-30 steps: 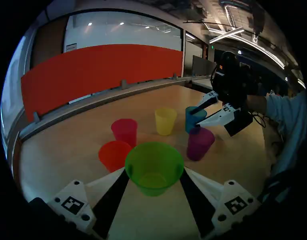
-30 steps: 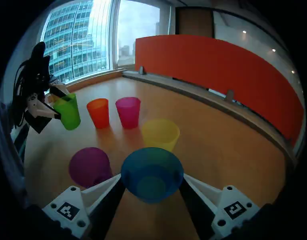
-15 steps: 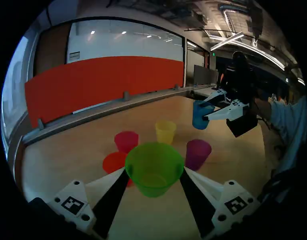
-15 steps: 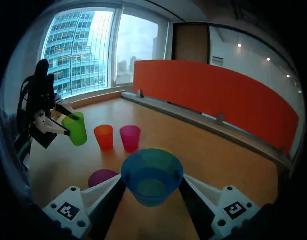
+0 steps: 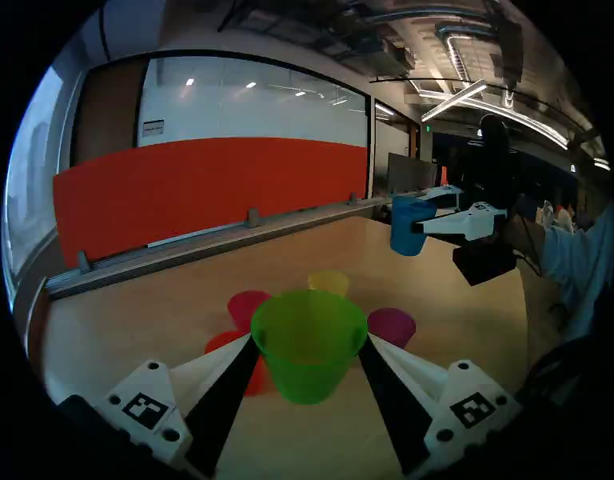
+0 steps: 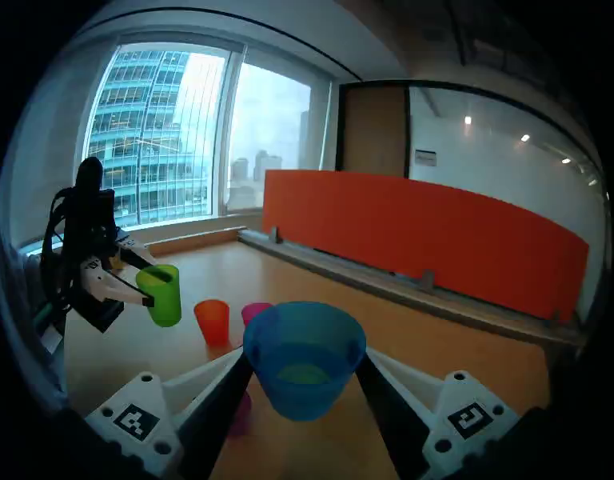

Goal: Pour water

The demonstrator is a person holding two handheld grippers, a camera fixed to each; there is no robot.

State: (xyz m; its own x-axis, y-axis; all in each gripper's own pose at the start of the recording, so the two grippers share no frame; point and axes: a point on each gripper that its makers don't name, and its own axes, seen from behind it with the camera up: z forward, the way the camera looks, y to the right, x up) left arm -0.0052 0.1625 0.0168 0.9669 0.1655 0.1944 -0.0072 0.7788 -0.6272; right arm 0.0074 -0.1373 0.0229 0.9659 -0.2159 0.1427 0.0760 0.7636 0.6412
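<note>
Left gripper view, largest first: a pale wooden tabletop, backed by a long orange partition panel. Nearer, the left gripper, clenched from both sides on a translucent green plastic cup. Held upright and well clear of the table, probably to keep any contents level ahead of a pour. Farther right, the right gripper, clamped on a translucent blue plastic cup, also upright and raised, plausibly brought up as pourer or receiver; cannot tell which. Below, clustered on the wood: a purple plastic cup, a pink plastic cup, an orange plastic cup and a yellow plastic cup, likely parked as spares.

Right gripper view adds tall glass windows facing towers, plus the green cup in side profile, pinched between the far gripper's fingers. Looks down into the blue cup as well: a paler patch at the bottom, water or something beneath seen through the plastic, cannot tell.
</note>
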